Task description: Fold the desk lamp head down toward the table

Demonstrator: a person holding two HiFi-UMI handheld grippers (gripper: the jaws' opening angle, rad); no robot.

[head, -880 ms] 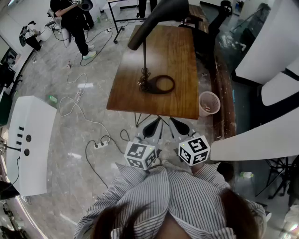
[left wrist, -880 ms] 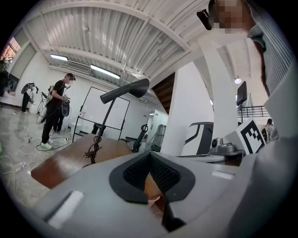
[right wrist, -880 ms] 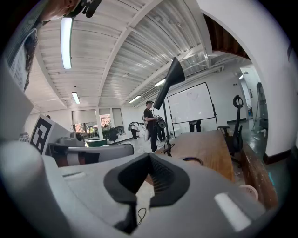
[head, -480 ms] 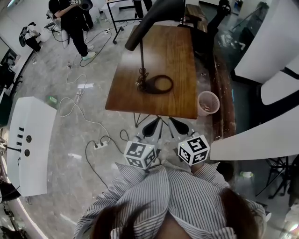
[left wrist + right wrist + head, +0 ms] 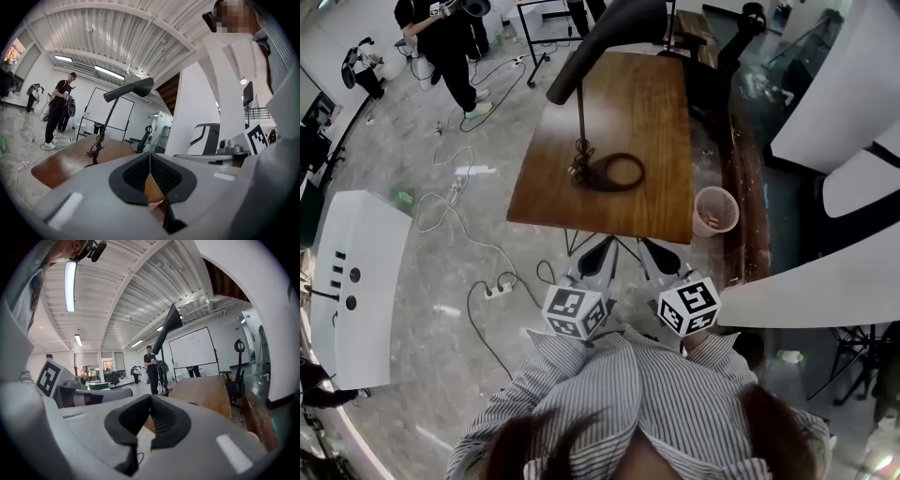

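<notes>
Now L gripper point(image 5: 150, 157) & R gripper point(image 5: 150, 398): jaws pressed together, empty; lamp point(image 5: 598, 42) untouched.

Bright, even light from ceiling strip lights point(image 5: 70, 285). Pale glare washes the table point(image 5: 555, 148) along its left edge. Fisheye bending and black corners frame both gripper views.

A shirt point(image 5: 619, 394) of thin grey and white stripes fills the lower middle of the head view. The left tongs point(image 5: 606, 251) and right tongs point(image 5: 660, 253) have pale grey shells, black ribbed pads point(image 5: 165, 176), and each a white cube point(image 5: 577, 312) with black square markers.
</notes>
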